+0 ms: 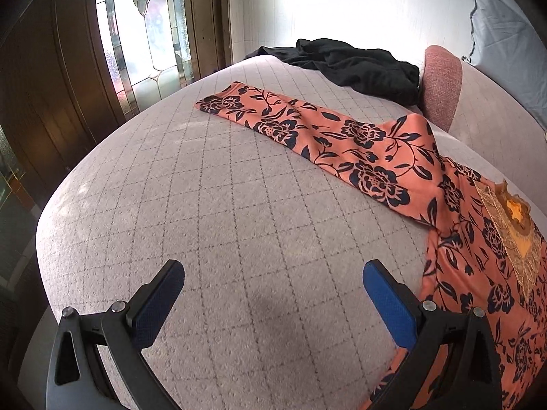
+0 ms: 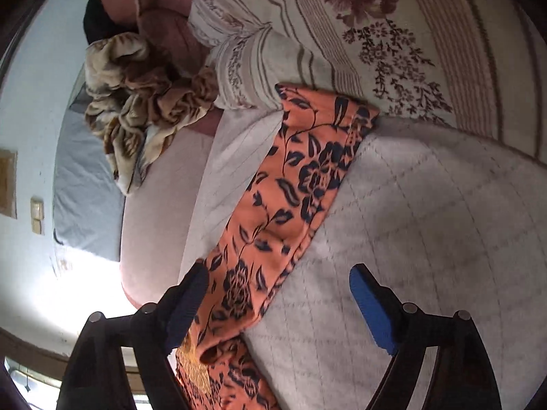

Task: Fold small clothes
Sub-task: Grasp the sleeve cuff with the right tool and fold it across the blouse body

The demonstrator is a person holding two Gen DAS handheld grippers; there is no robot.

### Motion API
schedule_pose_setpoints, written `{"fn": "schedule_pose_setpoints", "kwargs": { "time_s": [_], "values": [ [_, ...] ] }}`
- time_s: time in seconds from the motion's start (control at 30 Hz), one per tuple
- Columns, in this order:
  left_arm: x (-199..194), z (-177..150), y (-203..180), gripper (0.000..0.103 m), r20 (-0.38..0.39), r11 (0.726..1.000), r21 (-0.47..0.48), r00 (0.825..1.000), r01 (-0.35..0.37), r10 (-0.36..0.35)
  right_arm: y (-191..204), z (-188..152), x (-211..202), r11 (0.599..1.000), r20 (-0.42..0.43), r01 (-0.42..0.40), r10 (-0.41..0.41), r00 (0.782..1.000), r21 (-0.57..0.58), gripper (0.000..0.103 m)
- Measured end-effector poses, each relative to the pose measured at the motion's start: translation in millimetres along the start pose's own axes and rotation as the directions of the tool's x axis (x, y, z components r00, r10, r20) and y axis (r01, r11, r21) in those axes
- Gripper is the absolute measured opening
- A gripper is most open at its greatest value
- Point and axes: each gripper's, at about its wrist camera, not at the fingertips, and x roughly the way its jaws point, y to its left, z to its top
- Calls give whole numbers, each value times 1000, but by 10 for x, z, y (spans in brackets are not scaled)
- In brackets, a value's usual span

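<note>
Floral top (image 1: 362,150) spread flat on the mattress (image 1: 218,205), sleeves out, ready for folding. Left gripper (image 1: 273,294) hangs spread and empty beside its body; right gripper (image 2: 278,294), jaws apart, straddles one sleeve (image 2: 290,184) without pinching it.
</note>
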Motion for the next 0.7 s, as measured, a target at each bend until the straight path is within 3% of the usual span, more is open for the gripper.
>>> {"fn": "schedule_pose_setpoints", "kwargs": {
  "time_s": [0.13, 0.2, 0.27, 0.33, 0.4, 0.47, 0.53, 0.6, 0.7],
  "values": [
    [199, -36, -51, 103, 3, 1000, 15, 1000, -7, 7, -6, 254, 359, 997, 27, 82, -82, 996, 7, 77],
    [318, -98, -53, 103, -33, 1000, 21, 999, -13, 14, 51, 336, 447, 993, 61, 118, -117, 991, -21, 76],
    [392, -130, -36, 103, -60, 1000, 5, 998, -9, 10, 116, 415, 525, 985, 82, 167, -162, 983, -49, 63],
    [379, -114, -27, 103, -43, 1000, -4, 999, -2, 2, 148, 505, 615, 966, 93, 245, -237, 967, -82, 22],
    [386, -94, 2, 103, -41, 1000, -24, 999, 15, -16, 155, 570, 672, 947, 102, 306, -296, 950, -102, 9],
    [400, -81, 34, 103, -44, 999, -46, 999, 27, -29, 339, 573, 676, 912, 138, 368, -346, 928, -182, 8],
    [381, -68, 48, 103, -37, 997, -66, 998, 40, -42, 735, 495, 616, 877, 199, 376, -328, 924, -300, 7],
    [368, -62, 42, 103, -35, 995, -73, 997, 66, -69, 1286, 325, 548, 840, 235, 339, -260, 937, -424, 7],
    [339, -48, 44, 103, -30, 991, -81, 994, 104, -107, 2273, -214, 397, 761, 223, 196, -70, 972, -619, 7]
  ]
}}
